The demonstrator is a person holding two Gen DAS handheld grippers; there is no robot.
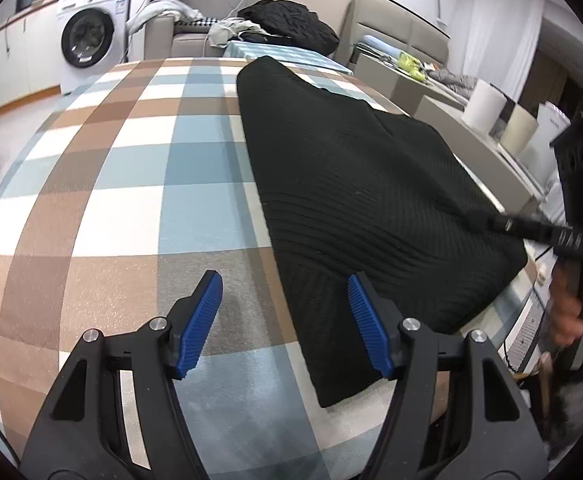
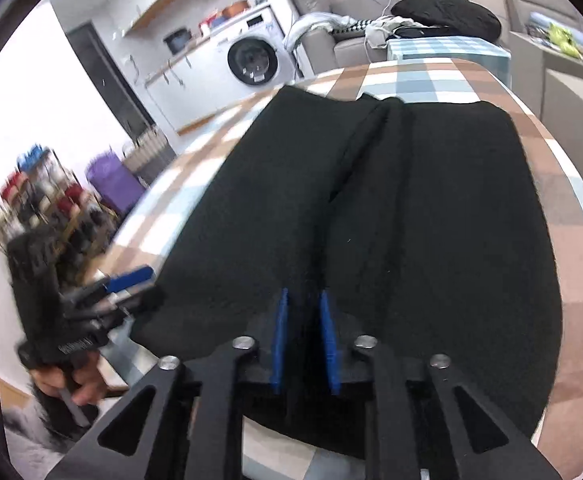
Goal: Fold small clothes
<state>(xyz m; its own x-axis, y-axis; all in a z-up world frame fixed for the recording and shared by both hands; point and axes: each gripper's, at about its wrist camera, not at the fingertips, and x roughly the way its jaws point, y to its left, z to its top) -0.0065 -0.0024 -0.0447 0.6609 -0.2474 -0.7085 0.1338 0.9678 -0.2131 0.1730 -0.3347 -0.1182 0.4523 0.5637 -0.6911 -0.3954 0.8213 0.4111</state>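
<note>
A black knit garment [image 1: 351, 184] lies folded lengthwise on the checked tablecloth [image 1: 131, 160], with a lengthwise crease down its middle [image 2: 371, 184]. My left gripper [image 1: 283, 320] is open just above the table at the garment's near left corner; one pad is over bare cloth and the other over the garment's edge, with nothing gripped. My right gripper [image 2: 303, 340] hovers low over the garment's near edge. A narrow gap shows between its blue pads, with dark fabric under and between them, not pinched. From the left wrist view its tips [image 1: 471, 216] rest at the garment's right side.
A washing machine [image 1: 91, 36] and cabinets stand at the back left. A sofa holds a pile of dark clothes [image 1: 291, 24]. A white roll [image 1: 487, 104] and boxes line the right side. A shoe rack [image 2: 43, 208] and a purple bin [image 2: 111, 184] stand on the floor left of the table.
</note>
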